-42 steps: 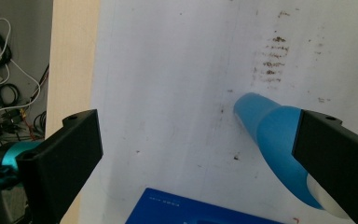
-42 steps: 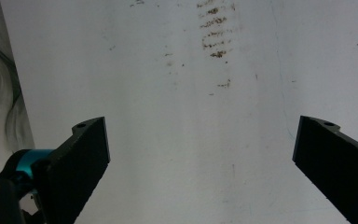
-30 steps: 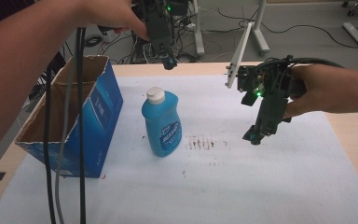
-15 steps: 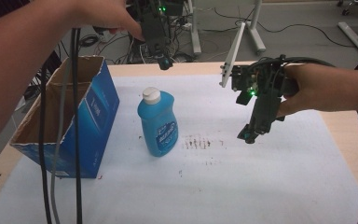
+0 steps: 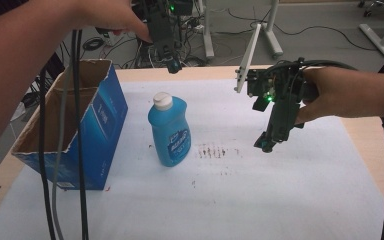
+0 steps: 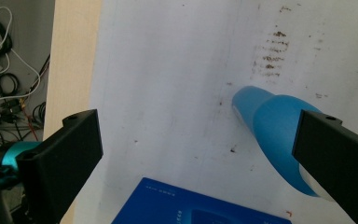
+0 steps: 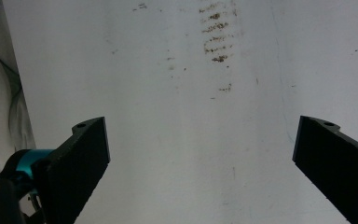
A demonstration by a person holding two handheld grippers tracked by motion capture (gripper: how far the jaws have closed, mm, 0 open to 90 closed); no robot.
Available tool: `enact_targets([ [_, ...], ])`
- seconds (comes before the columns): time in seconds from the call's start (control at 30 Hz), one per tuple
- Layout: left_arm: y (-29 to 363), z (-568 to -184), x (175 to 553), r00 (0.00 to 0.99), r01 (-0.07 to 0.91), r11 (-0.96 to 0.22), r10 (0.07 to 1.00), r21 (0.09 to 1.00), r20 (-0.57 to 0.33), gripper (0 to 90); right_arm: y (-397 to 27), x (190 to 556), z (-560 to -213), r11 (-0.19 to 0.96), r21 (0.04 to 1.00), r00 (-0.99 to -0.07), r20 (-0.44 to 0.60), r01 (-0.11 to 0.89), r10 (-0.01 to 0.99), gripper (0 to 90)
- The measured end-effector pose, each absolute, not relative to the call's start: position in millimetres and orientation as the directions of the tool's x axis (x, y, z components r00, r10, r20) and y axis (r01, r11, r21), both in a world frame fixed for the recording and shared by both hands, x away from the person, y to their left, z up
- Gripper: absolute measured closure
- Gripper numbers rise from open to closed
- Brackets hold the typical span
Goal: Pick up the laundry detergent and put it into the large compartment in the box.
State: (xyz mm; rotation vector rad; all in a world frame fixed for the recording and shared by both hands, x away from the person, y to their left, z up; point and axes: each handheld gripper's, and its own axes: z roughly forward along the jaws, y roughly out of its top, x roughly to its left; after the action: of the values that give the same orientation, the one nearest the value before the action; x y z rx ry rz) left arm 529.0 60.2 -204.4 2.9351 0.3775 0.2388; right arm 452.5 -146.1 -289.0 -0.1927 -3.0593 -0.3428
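A blue dish-soap bottle (image 5: 169,131) with a white cap stands upright on the white sheet (image 5: 240,200). My left gripper (image 5: 173,65) hangs high over the table's far edge, behind the bottle, and is open. In the left gripper view its jaws (image 6: 198,121) are spread wide and empty, with the bottle (image 6: 272,126) below, beside the right jaw. My right gripper (image 5: 266,145) hovers right of the bottle, pointing down at the sheet. In the right gripper view it (image 7: 203,122) is open, with nothing between its fingers.
An open blue cardboard box (image 5: 97,125) stands left of the bottle; its top (image 6: 191,210) lies under my left gripper. Brown stains (image 5: 215,151) (image 7: 216,32) mark the sheet between bottle and right gripper. Cables (image 5: 62,150) hang down at the left. Desk legs and wires lie beyond the table.
My left gripper has drifted slightly to the left. The right gripper, bottle and box stay about where they were.
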Motion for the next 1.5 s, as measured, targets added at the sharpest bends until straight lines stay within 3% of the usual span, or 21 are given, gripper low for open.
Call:
enact_targets([
  [0.3, 63, -201, 518, 0.924, 0.346, -0.922, 0.367, 0.176, 0.109, 1.7, -149, 448, -286, 0.969, 0.220, -0.993, 0.052, 0.116, 0.107, 2.8],
  [0.43, 65, -200, 511, 0.883, 0.441, -0.879, 0.461, 0.181, 0.086, 1.7, -150, 446, -284, 0.968, 0.221, -0.993, 0.043, 0.116, 0.109, 2.8],
  [0.5, 66, -201, 508, 0.832, 0.539, -0.824, 0.553, 0.173, 0.042, 1.7, -153, 444, -284, 0.968, 0.222, -0.993, 0.041, 0.113, 0.107, 2.8],
  [0.7, 68, -204, 493, 0.776, 0.620, -0.767, 0.630, 0.165, 0.012, 1.7, -157, 438, -286, 0.971, 0.213, -0.994, 0.032, 0.106, 0.101, 2.8],
  [1.03, 71, -206, 475, 0.685, 0.717, -0.669, 0.728, 0.197, -0.023, 1.7, -157, 434, -283, 0.970, 0.224, -0.995, 0.021, 0.097, 0.095, 2.8],
  [1.5, 70, -228, 463, 0.647, 0.756, -0.630, 0.761, 0.177, -0.057, 1.7, -158, 432, -282, 0.969, 0.232, -0.996, 0.018, 0.089, 0.088, 2.8],
])
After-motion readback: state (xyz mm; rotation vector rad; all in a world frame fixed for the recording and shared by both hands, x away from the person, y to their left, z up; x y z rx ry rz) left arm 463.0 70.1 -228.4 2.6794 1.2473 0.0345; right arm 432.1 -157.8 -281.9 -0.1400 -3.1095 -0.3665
